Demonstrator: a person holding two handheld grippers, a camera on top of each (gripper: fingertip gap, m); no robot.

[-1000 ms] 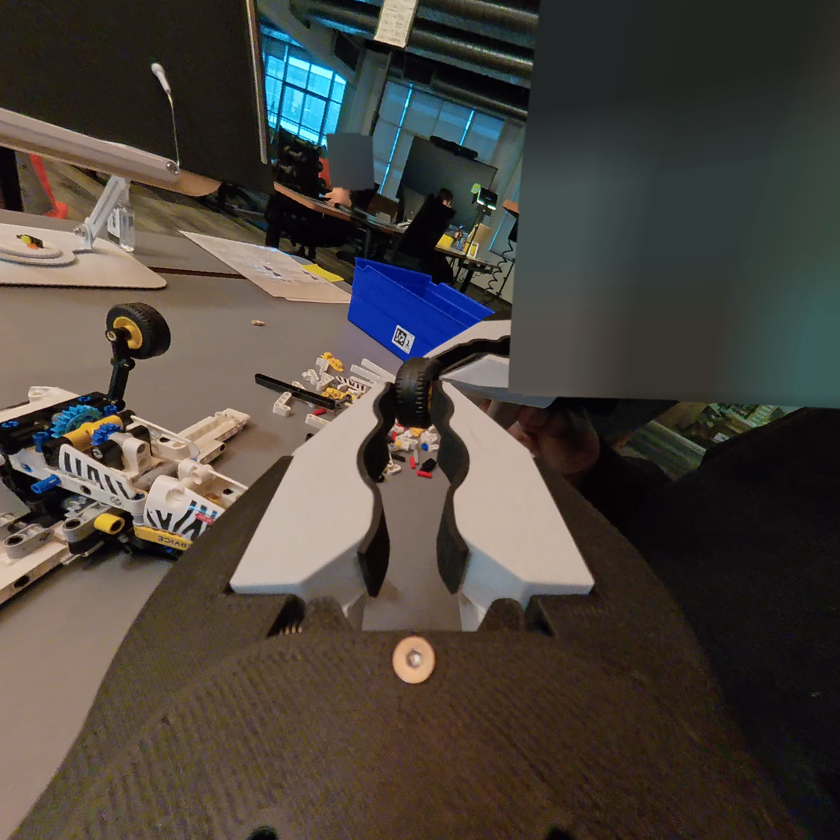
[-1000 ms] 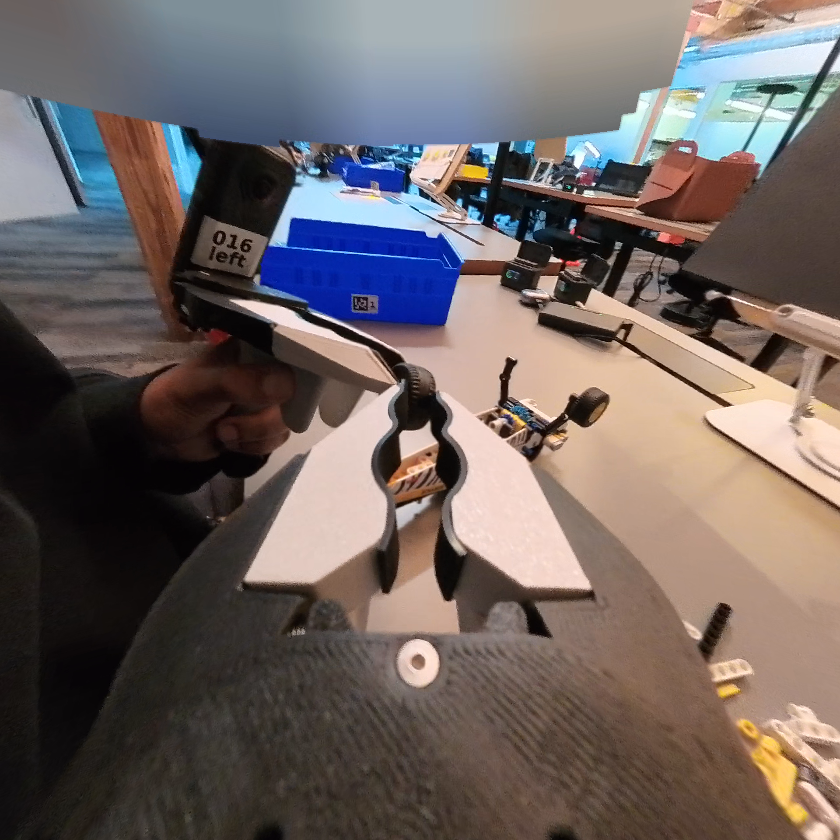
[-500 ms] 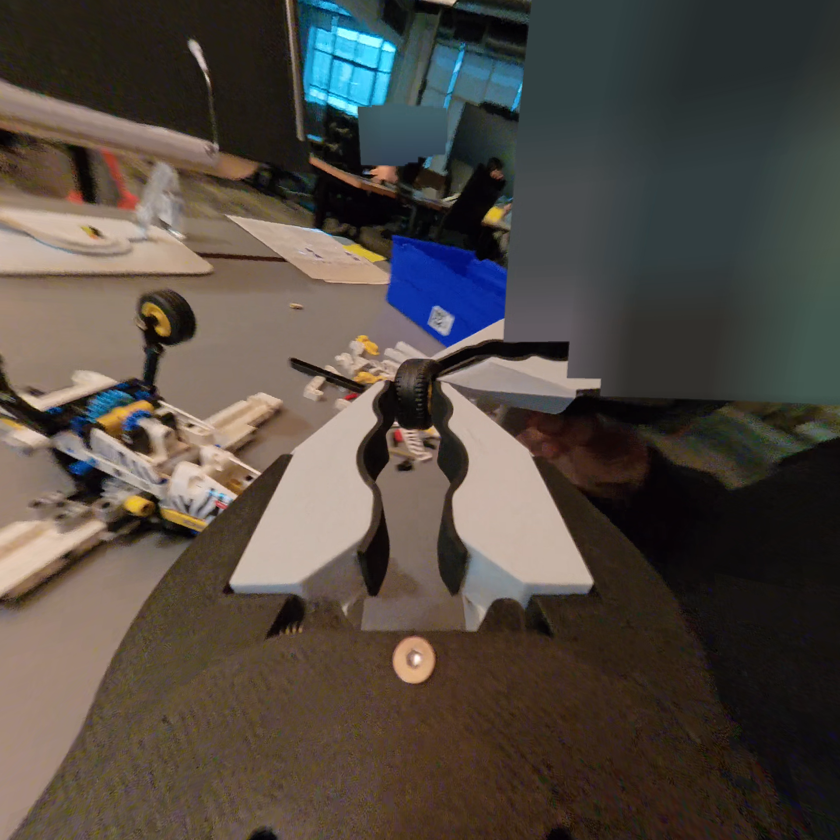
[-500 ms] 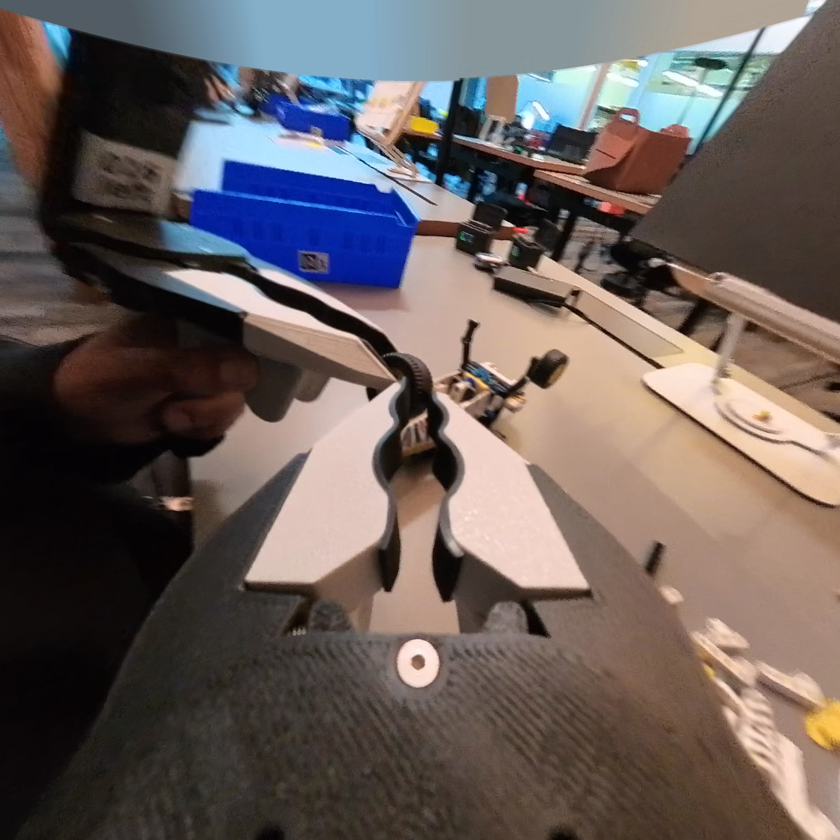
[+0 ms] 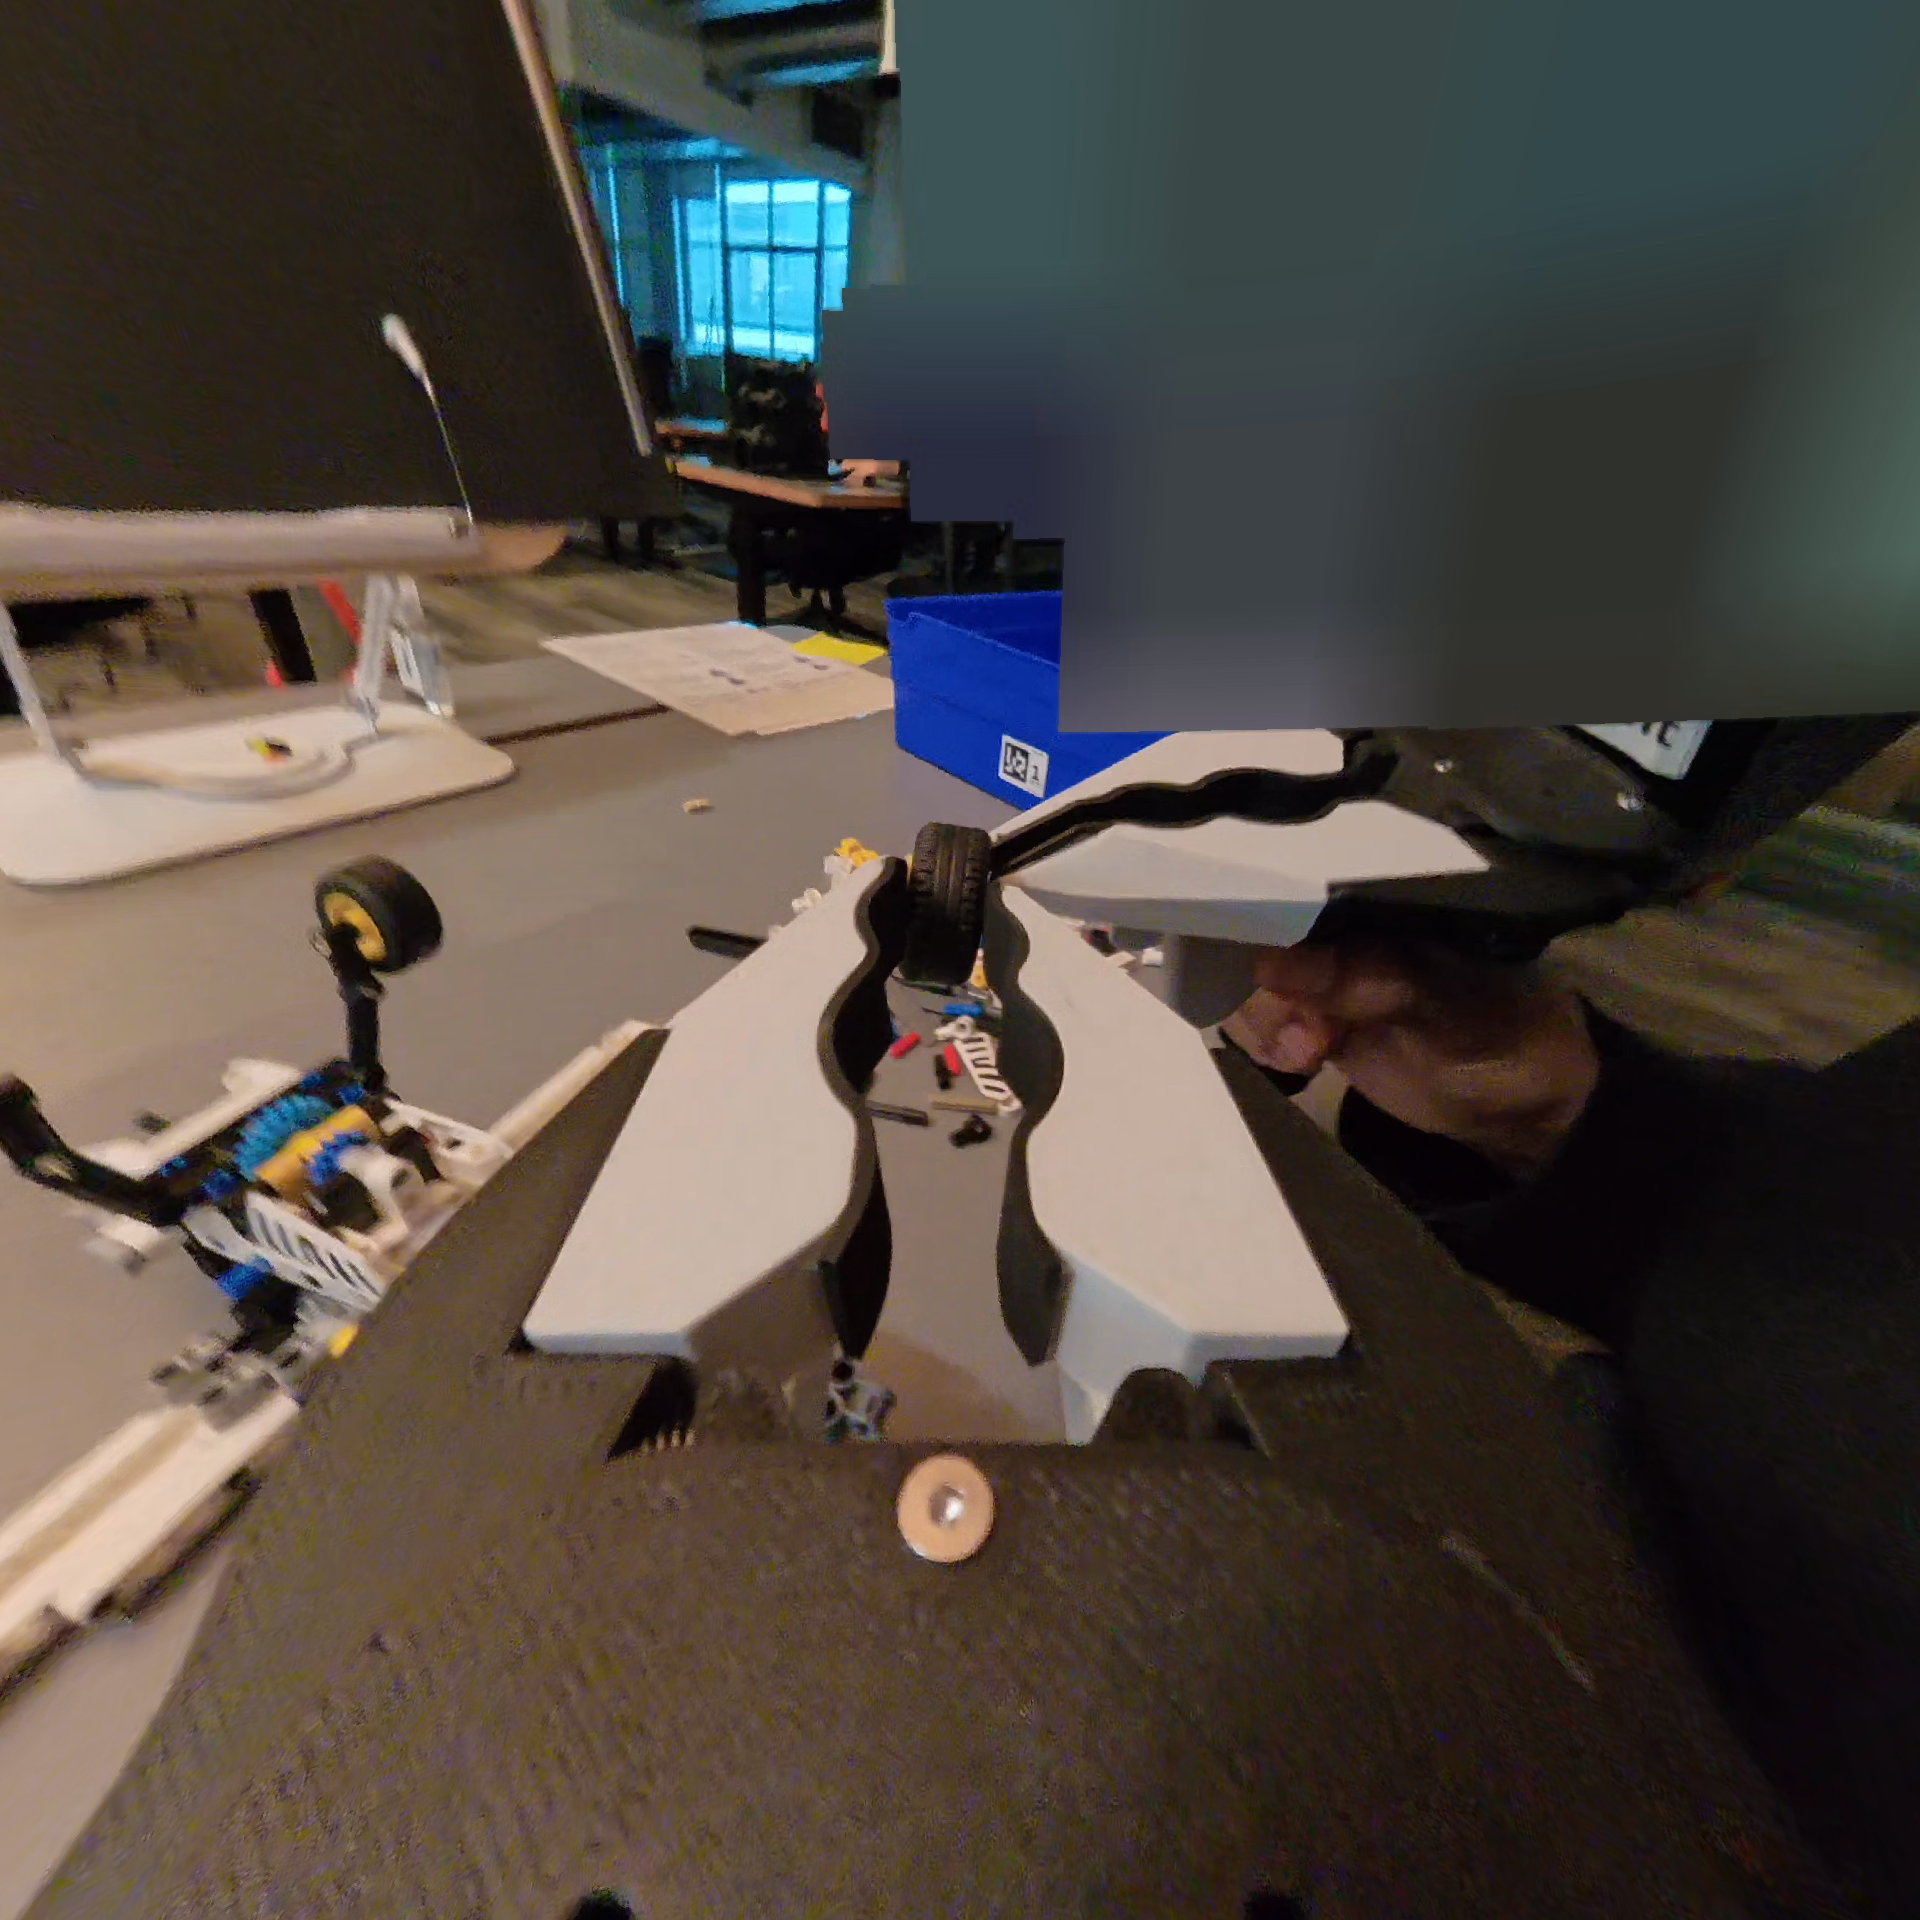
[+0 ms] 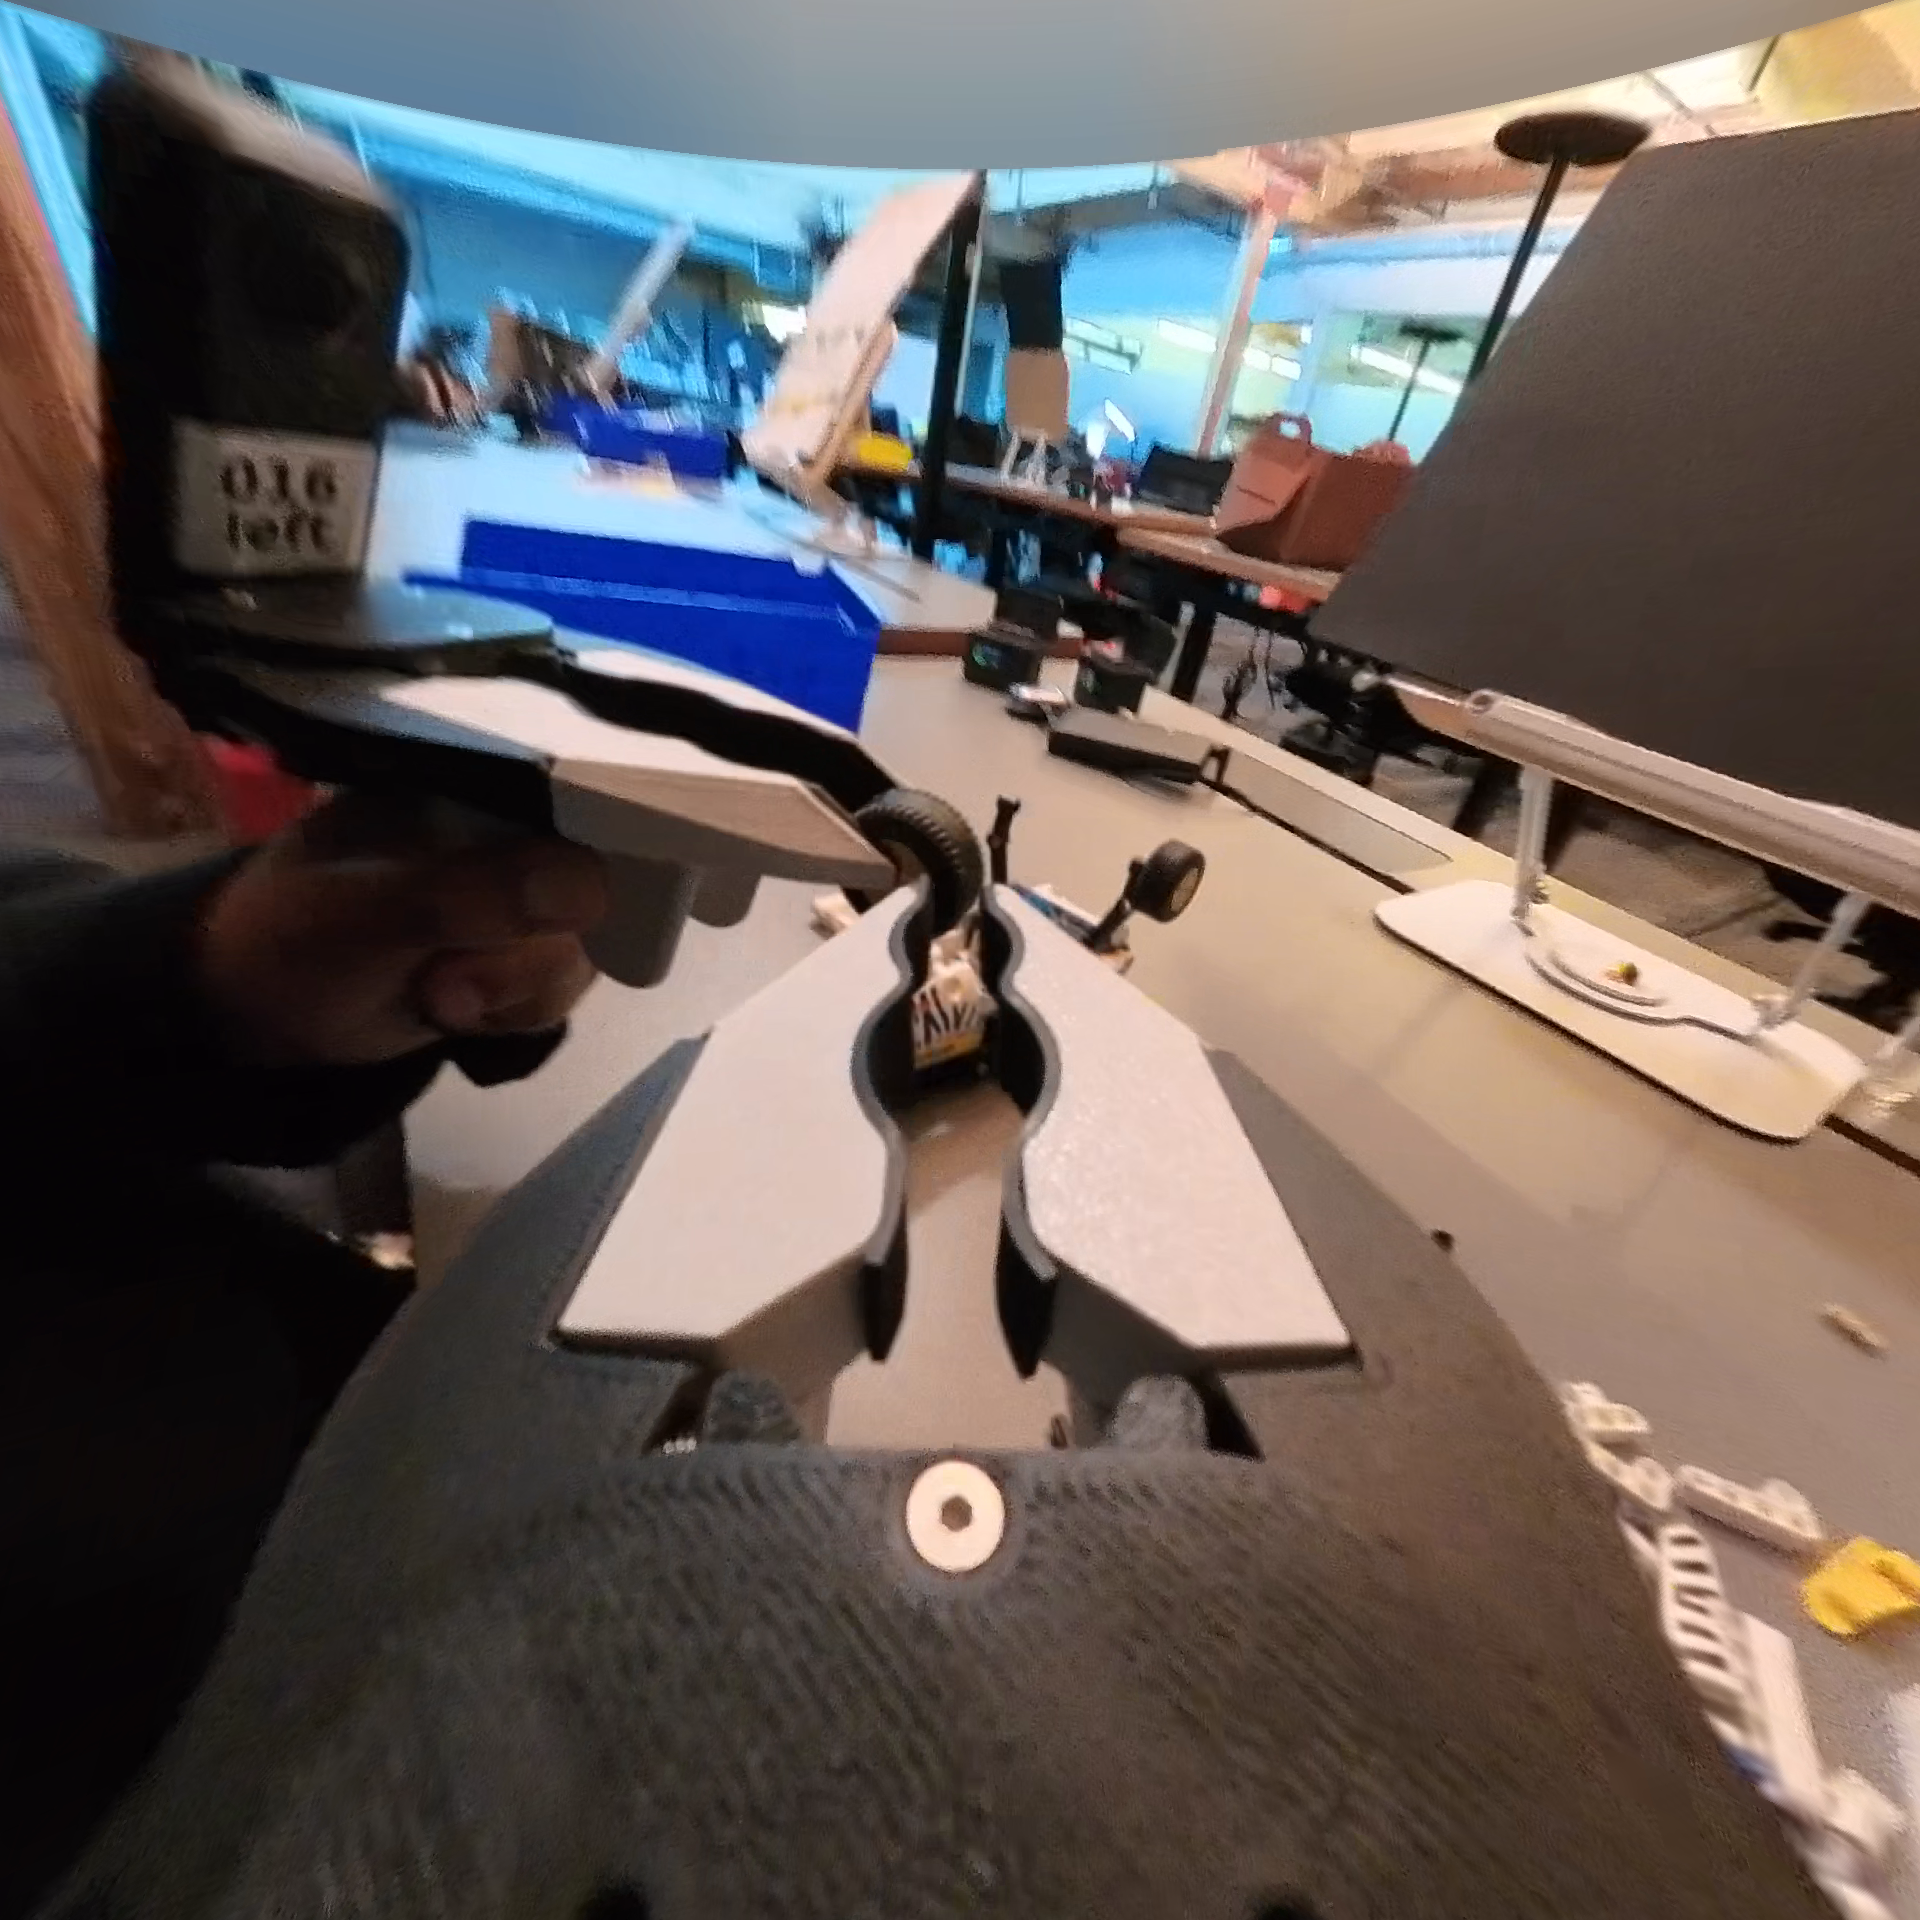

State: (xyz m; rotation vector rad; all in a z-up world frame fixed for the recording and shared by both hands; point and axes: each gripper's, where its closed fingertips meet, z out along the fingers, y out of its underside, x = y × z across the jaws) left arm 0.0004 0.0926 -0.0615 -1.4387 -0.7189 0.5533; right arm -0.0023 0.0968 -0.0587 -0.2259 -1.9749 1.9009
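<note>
Both hand-held grippers (image 5: 943,902) (image 6: 954,902) pinch black tyre (image 5: 943,894).

My left jaws (image 5: 943,914) have matt grey plastic fingers (image 5: 727,1122) lined with smooth black rubbery pads, pressed on a small black rubber tyre (image 5: 943,899) with fine tread grooves. Below the tyre, my housing (image 5: 935,1714) is rough, layered black plastic with one shiny metal washer (image 5: 943,1507). Behind the tyre, the grey surface (image 5: 582,883) looks smooth and matt; the blue bin (image 5: 956,675) is glossy plastic.
</note>
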